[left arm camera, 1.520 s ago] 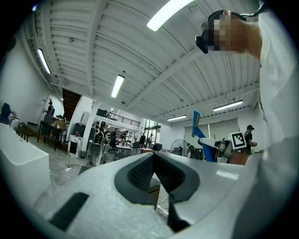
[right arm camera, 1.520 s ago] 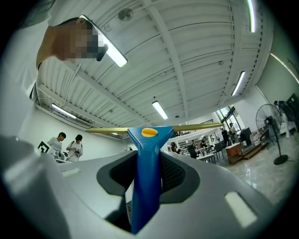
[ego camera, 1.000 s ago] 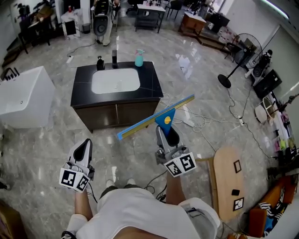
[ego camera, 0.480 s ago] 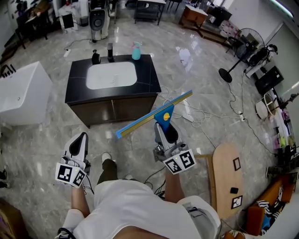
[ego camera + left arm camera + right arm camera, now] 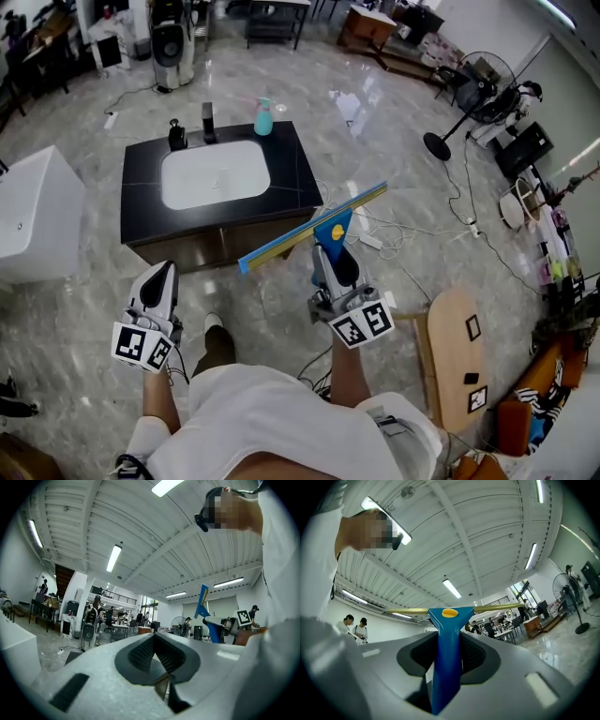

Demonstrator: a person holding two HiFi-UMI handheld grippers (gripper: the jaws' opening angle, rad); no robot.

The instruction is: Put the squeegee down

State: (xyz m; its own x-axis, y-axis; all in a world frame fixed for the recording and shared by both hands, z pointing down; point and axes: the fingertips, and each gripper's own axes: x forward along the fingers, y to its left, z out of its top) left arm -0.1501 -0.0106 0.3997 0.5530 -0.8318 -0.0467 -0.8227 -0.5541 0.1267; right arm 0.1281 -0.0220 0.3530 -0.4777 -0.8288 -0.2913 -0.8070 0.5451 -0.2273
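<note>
My right gripper (image 5: 336, 269) is shut on the blue handle of the squeegee (image 5: 330, 230), which has a yellow dot; its long yellow-and-blue blade (image 5: 281, 246) slants up to the right. In the right gripper view the squeegee handle (image 5: 446, 658) stands upright between the jaws of the right gripper (image 5: 446, 637), with the blade across the top. My left gripper (image 5: 159, 284) is shut and holds nothing, down to the left of the squeegee. In the left gripper view the left gripper (image 5: 153, 638) has its pads together. Just ahead stands a black vanity (image 5: 141, 216) with a white basin (image 5: 215, 173).
On the vanity's far edge stand a teal bottle (image 5: 263, 117), a black faucet (image 5: 207, 122) and a dark dispenser (image 5: 176, 134). A white tub (image 5: 28, 216) is at the left, a wooden board (image 5: 455, 361) at the right, cables (image 5: 412, 234) and a fan (image 5: 469, 84) beyond.
The person has stepped towards the vanity. Both grippers have moved forward with the squeegee still held; its blade's left end now shows over the vanity's front corner.
</note>
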